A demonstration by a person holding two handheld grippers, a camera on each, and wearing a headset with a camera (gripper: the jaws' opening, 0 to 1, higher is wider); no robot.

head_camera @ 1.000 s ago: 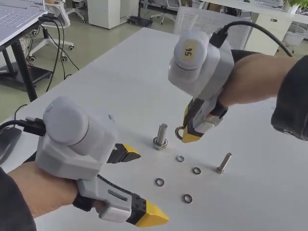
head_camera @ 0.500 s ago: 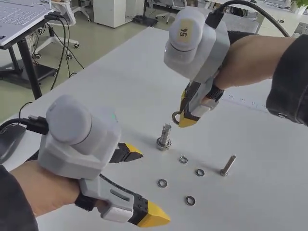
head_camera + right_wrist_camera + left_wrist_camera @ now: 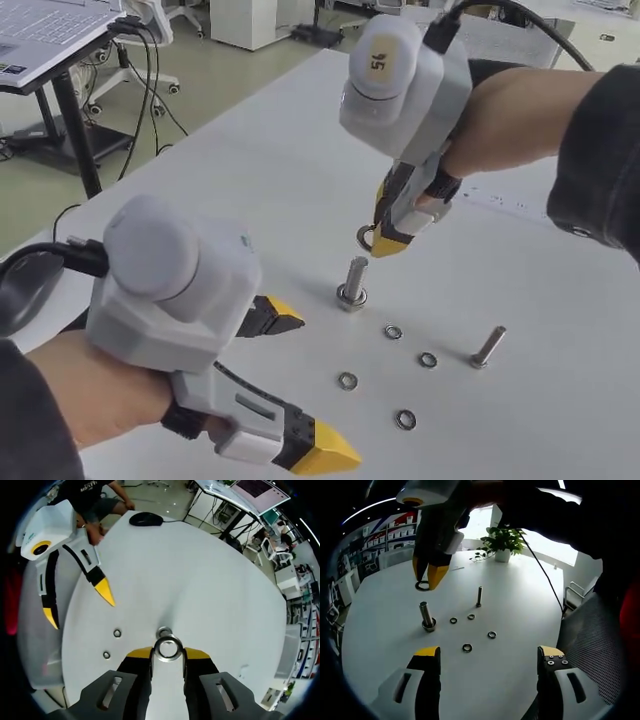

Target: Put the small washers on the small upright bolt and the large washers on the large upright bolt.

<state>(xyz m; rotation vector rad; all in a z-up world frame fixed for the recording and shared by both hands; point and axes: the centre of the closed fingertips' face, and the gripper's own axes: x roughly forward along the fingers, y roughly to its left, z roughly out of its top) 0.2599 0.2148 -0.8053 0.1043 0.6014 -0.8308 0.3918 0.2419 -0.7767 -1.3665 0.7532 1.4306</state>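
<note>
Clenched in the right tool (image 3: 386, 247): a large washer (image 3: 168, 648), held about level with its hole turned down at the bench (image 3: 250, 180). Poised just above the top of the large bolt (image 3: 354, 280), apart from it. Upright on its wider foot near mid-bench, that large bolt, with long axis vertical and threaded end up. To its right, well apart, a small bolt (image 3: 488, 346), likewise upright, with thin shank pointing up. Between the two and nearer, four small washers (image 3: 393, 331), flat on the surface, loose and all apart. At near left, the left tool (image 3: 325, 391), released, with jaws spread wide around nothing, aimed across the bench toward the bolts. White, round-edged bench top, with a black mouse (image 3: 146, 518) by its edge. Past the far-left edge, a laptop (image 3: 40, 25) on a dark stand, with cables hanging over a greenish floor. In the left gripper view, a potted plant (image 3: 502, 542) at the far side, before bright windows.
</note>
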